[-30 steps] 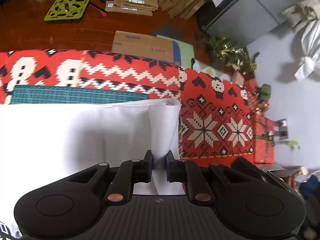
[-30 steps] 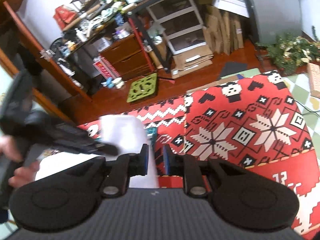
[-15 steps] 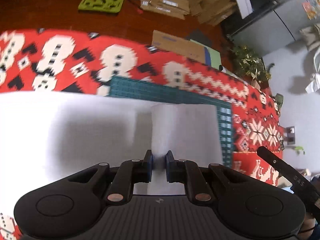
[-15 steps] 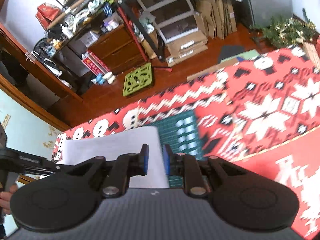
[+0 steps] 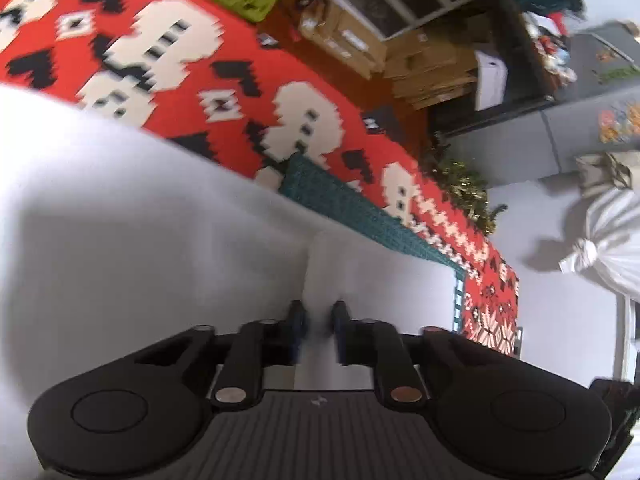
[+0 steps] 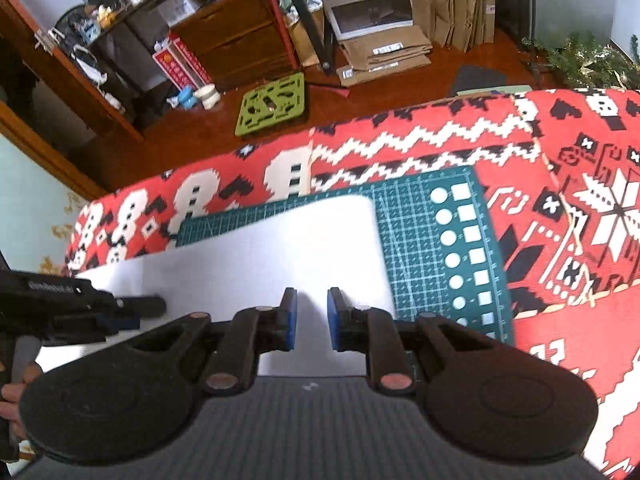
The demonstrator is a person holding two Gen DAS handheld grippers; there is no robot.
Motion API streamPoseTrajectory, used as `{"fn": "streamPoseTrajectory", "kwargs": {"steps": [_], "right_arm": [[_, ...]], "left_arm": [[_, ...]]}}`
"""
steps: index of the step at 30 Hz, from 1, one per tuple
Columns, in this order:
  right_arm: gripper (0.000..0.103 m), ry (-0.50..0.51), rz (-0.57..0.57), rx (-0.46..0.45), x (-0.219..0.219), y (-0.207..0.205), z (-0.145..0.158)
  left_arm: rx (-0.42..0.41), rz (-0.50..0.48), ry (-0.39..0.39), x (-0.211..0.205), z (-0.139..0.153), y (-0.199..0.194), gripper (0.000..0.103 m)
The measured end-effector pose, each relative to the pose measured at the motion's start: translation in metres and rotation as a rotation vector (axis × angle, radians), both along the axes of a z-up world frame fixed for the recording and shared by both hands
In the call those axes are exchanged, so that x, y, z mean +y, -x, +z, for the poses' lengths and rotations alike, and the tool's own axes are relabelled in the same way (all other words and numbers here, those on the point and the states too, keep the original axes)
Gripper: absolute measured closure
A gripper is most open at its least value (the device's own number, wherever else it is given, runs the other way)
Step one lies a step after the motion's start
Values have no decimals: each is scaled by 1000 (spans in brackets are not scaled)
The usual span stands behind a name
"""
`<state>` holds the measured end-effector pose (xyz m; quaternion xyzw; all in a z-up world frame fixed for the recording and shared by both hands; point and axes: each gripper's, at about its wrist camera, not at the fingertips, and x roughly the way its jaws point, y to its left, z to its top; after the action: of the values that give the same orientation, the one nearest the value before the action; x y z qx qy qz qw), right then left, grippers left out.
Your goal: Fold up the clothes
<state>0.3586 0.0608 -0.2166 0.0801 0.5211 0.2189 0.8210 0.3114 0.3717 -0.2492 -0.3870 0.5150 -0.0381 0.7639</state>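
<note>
While a red patterned blanket (image 6: 520, 152) covers the surface, a green cutting mat (image 6: 448, 240) lies on it, and the white cloth (image 6: 280, 248) rests on the mat's nine-o'clock side. At the cloth's six-o'clock edge, the left gripper (image 5: 318, 330) pinches a fold, and the right gripper (image 6: 308, 320), at three o'clock from it, pinches the cloth too.

Under my work lies a red patterned blanket (image 6: 560, 344) with white snowflakes and zigzags, and on it a dark green cutting mat (image 6: 448, 240) printed with circles and squares. Beyond the blanket's far edge I see a lime-green perforated mat (image 6: 274, 110) on the wooden floor (image 6: 400, 92), flattened cardboard boxes (image 6: 384, 56), and cluttered shelves (image 6: 132, 12).
</note>
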Motion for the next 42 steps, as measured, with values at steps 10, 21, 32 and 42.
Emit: {"fn": "streamPoseTrajectory", "kwargs": {"steps": [10,21,32,42], "right_arm": [[84,5,3,6,3,-1,-4],[84,9,-17,-4,-4,-2,2],[79,45,-69,-8,-35,5,11],[76,-69,56,-78,-31,22,66]], "left_arm": [[-8,21,-49,4,-13,-5,90],[25,55,-12,4,-10,10,76],[5,19,5,-8,-7,7,91],[-127,-33,47,-57,73,-2,91]]}}
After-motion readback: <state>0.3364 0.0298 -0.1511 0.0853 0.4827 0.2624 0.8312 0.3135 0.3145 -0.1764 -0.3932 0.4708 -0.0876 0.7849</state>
